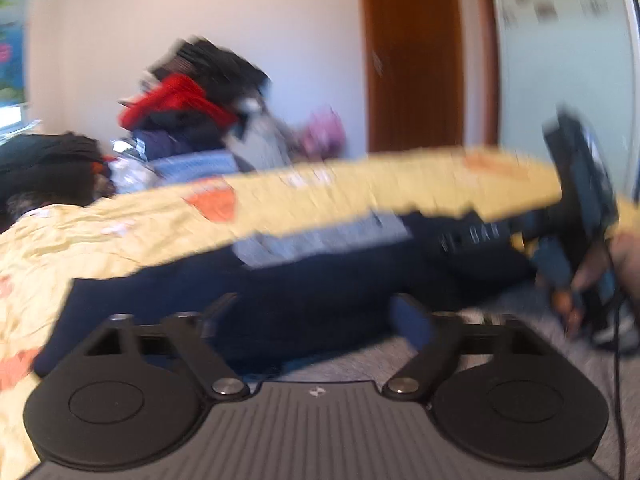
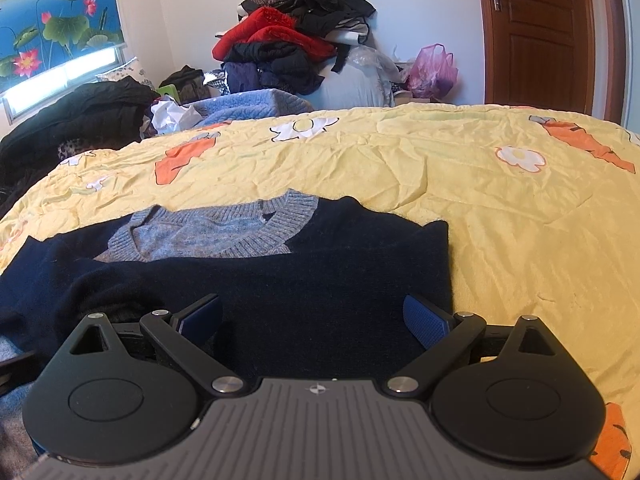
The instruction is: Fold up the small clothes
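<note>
A navy knit sweater with a grey-blue V collar lies flat on a yellow bedspread printed with carrots and flowers. My right gripper hovers open over its lower part, nothing between the blue pads. The left wrist view is blurred. There the same sweater stretches across the front, and my left gripper stands open just before it with nothing between its fingers. A person's hand holds a dark tool at the right edge.
A tall heap of black, red and dark clothes rises behind the bed, with a pink plastic bag beside it. Black garments lie at the far left. A brown door stands at the right. Grey knit fabric lies under the left gripper.
</note>
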Action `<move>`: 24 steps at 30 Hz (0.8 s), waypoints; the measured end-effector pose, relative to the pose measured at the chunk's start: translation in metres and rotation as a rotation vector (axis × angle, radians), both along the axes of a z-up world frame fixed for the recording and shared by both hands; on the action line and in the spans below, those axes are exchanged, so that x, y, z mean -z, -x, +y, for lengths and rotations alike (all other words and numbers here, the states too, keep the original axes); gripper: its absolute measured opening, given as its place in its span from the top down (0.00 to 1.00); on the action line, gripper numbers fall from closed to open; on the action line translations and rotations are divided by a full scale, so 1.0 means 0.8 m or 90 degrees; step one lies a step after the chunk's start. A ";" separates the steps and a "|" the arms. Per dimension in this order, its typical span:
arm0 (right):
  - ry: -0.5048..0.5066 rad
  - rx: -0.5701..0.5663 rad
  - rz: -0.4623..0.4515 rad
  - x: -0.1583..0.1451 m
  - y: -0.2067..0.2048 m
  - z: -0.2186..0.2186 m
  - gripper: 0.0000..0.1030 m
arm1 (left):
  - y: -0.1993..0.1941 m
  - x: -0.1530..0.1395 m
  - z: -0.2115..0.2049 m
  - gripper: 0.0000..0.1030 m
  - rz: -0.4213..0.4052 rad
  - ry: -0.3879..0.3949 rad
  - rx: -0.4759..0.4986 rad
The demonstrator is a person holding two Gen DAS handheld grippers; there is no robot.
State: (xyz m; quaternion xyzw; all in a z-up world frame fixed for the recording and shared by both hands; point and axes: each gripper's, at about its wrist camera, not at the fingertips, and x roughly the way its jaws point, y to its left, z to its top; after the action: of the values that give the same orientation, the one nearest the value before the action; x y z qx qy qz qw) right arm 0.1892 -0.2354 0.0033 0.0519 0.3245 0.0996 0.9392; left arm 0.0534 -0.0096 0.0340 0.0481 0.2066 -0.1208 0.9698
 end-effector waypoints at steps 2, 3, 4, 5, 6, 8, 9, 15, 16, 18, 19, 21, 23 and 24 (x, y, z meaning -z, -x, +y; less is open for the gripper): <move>0.002 -0.003 0.006 -0.003 -0.001 0.001 0.06 | 0.006 -0.001 0.019 0.15 0.025 0.019 -0.015; 0.003 0.001 0.018 -0.009 -0.002 0.003 0.07 | 0.007 0.000 0.029 0.15 0.043 0.036 -0.021; -0.015 0.011 0.027 -0.019 -0.002 0.004 0.11 | 0.007 0.003 0.039 0.15 0.059 0.052 -0.030; -0.060 0.015 0.028 -0.030 0.001 0.003 0.12 | 0.007 0.007 0.047 0.15 0.074 0.063 -0.041; -0.123 0.007 0.026 -0.041 0.005 0.002 0.12 | 0.006 0.012 0.054 0.15 0.087 0.072 -0.051; -0.243 -0.029 0.062 -0.052 0.004 0.009 0.10 | 0.004 0.022 0.062 0.15 0.109 0.087 -0.067; -0.284 -0.053 0.102 -0.050 -0.001 0.018 0.10 | 0.003 0.026 0.065 0.15 0.117 0.094 -0.073; -0.293 -0.072 0.236 -0.019 -0.021 0.072 0.21 | -0.009 0.033 0.074 0.15 0.156 0.116 -0.092; -0.294 -0.072 0.239 -0.014 -0.021 0.077 0.22 | -0.010 0.034 0.075 0.15 0.156 0.120 -0.092; -0.276 -0.075 0.221 -0.014 -0.017 0.085 0.34 | -0.006 0.035 0.077 0.15 0.155 0.124 -0.091; -0.262 -0.073 0.220 -0.014 -0.016 0.088 0.59 | -0.006 0.036 0.078 0.15 0.155 0.125 -0.090; -0.241 -0.071 0.214 -0.014 -0.014 0.091 0.74 | -0.005 0.036 0.079 0.14 0.156 0.129 -0.090; -0.242 -0.085 0.191 -0.021 -0.011 0.084 0.79 | -0.006 0.037 0.079 0.14 0.156 0.130 -0.090; -0.239 -0.090 0.179 -0.027 -0.008 0.082 0.79 | -0.006 0.037 0.079 0.14 0.156 0.131 -0.090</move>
State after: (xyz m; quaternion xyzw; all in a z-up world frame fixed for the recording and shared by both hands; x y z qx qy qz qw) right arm 0.1959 -0.1700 0.0249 0.2164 0.4304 0.2156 0.8494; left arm 0.0584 0.0536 0.0046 -0.0811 0.3130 -0.0781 0.9431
